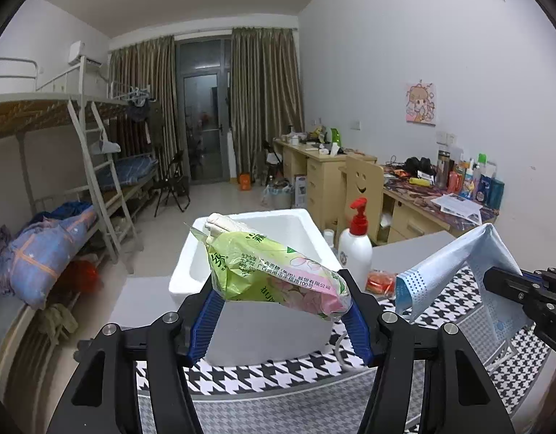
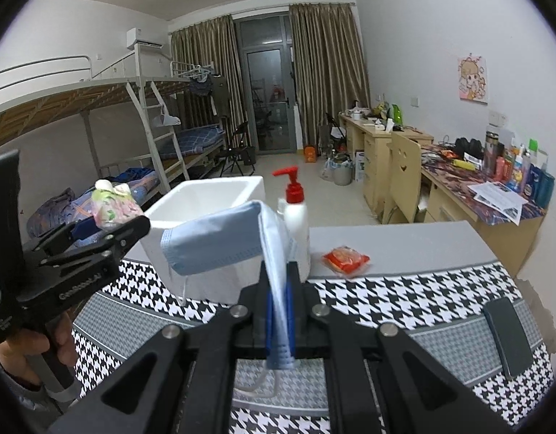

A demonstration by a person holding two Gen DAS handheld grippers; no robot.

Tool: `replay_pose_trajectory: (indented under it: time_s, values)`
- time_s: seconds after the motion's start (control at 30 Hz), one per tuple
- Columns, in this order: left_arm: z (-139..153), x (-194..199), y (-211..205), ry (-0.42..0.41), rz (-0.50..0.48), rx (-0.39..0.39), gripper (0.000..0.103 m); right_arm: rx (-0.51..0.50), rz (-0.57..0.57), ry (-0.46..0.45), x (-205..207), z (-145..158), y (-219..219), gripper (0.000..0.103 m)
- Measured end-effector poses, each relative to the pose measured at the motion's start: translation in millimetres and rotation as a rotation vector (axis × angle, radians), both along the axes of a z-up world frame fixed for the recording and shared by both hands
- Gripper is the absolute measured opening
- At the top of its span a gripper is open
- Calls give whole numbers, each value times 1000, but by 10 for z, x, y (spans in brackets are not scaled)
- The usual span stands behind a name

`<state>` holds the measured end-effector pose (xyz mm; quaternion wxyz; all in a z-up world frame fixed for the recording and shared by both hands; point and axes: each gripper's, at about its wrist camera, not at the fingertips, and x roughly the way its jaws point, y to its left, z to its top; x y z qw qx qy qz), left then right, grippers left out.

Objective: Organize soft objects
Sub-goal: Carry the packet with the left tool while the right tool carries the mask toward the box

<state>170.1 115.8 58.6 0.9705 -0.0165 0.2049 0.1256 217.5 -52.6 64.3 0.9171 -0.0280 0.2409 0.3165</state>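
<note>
Nearest to me in the left wrist view, my left gripper (image 1: 283, 302) is clamped on a green and pink tissue pack (image 1: 274, 275). Its blue pads (image 1: 205, 320) press both sides of the pack's near end, and the crinkled plastic wrapper dents where they bite. The pack is raised off the table, its far end, where white tissue pokes out, tilted up over the white foam box (image 1: 263, 231). I judge it light, squashy and a little slippery in its film, so a grip across the fat middle should hold better than one on the loose end.

To the right, my right gripper (image 2: 279, 296) has its jaws pressed together on a blue face mask (image 2: 223, 240). It pinches one folded edge; the rest of the mask droops leftward in front of the foam box, and a white ear loop (image 2: 256, 385) hangs below the fingers. I judge the mask almost weightless and floppy: it will swing and fold, and gripping pleated fabric is safer than gripping a loop.

Further right, a white pump bottle (image 2: 296, 213) with a red top stands just beside the box. A small red packet (image 2: 345, 257) lies on the grey table (image 2: 404, 242). A dark phone (image 2: 508, 338) rests on the houndstooth cloth (image 2: 404, 289).
</note>
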Motion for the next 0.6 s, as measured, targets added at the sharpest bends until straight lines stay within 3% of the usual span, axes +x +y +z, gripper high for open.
replay_pose_trajectory:
  time_s: [0.6]
  values:
    - [78, 450, 369, 41, 51, -6, 63, -13, -19, 1, 351, 236, 377, 9]
